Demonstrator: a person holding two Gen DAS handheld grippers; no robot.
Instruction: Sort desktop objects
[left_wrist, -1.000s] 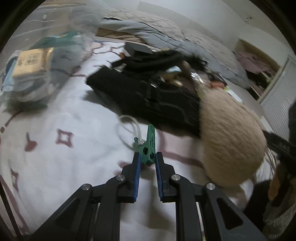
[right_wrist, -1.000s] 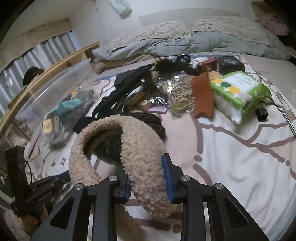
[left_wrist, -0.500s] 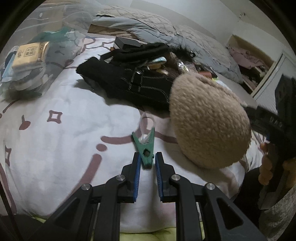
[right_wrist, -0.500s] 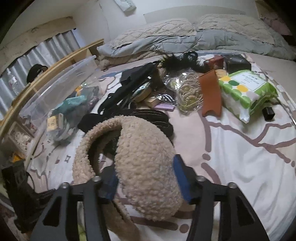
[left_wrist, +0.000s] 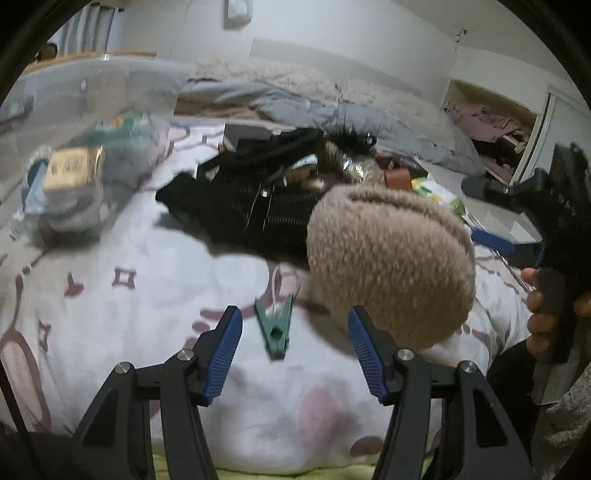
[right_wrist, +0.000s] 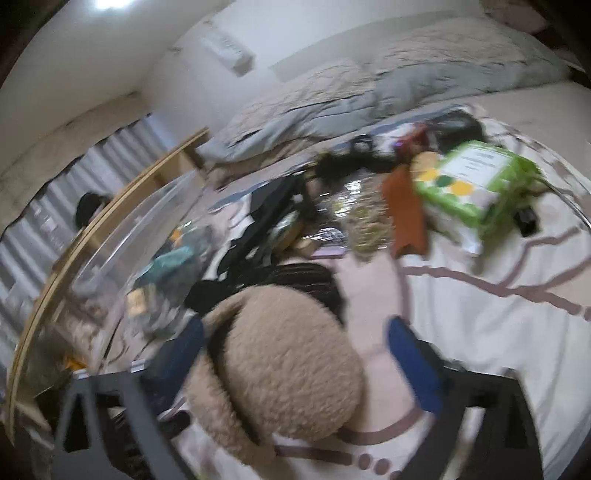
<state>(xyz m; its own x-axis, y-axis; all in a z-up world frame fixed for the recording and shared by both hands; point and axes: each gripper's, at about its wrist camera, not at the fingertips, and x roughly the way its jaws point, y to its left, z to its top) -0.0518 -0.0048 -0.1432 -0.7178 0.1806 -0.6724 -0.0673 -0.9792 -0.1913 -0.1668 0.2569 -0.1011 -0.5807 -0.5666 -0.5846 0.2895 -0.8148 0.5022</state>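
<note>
A green clothespin (left_wrist: 275, 330) with a white loop lies on the patterned bed sheet (left_wrist: 129, 314), between the fingers of my left gripper (left_wrist: 294, 314). The jaws are opening and the blue pads (left_wrist: 225, 347) stand clear of the pin on both sides. Beige fluffy earmuffs (left_wrist: 391, 266) rest on the sheet just right of it. In the right wrist view the earmuffs (right_wrist: 291, 365) sit between the fingers of my right gripper (right_wrist: 295, 325), whose jaws are opening wide. Its pads do not press the fleece.
A clear plastic bin (right_wrist: 110, 266) holding several items stands at the left. Behind are black straps and a black pouch (left_wrist: 251, 210), a green wipes pack (right_wrist: 476, 181), a brown case (right_wrist: 406, 214), and pillows (right_wrist: 369, 85). A person's hand (left_wrist: 539, 317) holds the right gripper.
Both grippers have opened. The left one let go of the clothespin, which now lies on the sheet. The right one's pads have spread off the earmuffs. Both views have lifted slightly.
</note>
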